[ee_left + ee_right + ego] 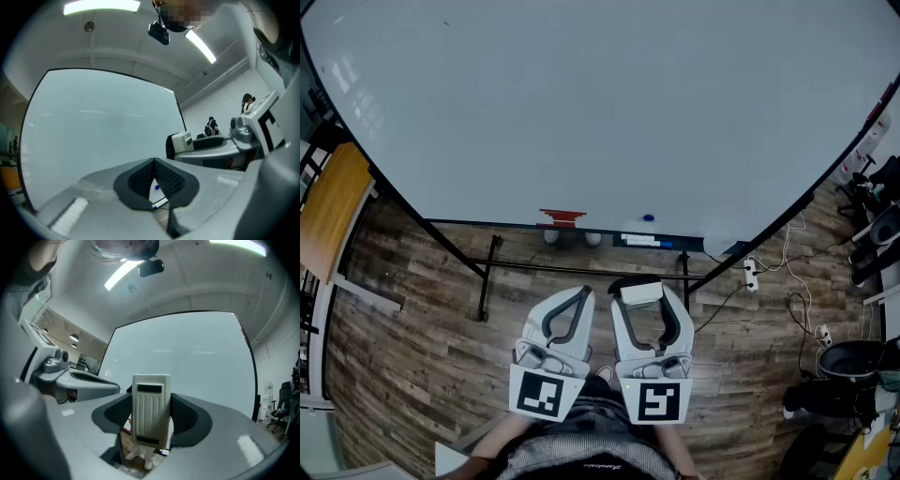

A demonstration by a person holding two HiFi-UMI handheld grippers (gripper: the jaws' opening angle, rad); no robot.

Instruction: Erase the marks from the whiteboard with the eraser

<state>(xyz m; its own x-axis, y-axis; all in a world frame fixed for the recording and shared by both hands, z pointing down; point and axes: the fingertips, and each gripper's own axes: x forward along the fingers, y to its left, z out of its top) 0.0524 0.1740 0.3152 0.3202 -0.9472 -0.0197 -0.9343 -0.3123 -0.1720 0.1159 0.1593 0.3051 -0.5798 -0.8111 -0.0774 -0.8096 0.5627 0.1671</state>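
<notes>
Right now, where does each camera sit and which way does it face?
Head view: on the person's head, looking steeply down at the whiteboard, left tool and right tool gripping the eraser; torso below.
Left gripper view: rides the left tool, looks along its shut jaws at the whiteboard; right tool alongside.
Right gripper view: rides the right tool, faces the whiteboard past the eraser.
Shared: all show the whiteboard.

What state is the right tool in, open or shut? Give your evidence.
The right tool is shut on the eraser: its dark pads press both sides of it in the right gripper view.
</notes>
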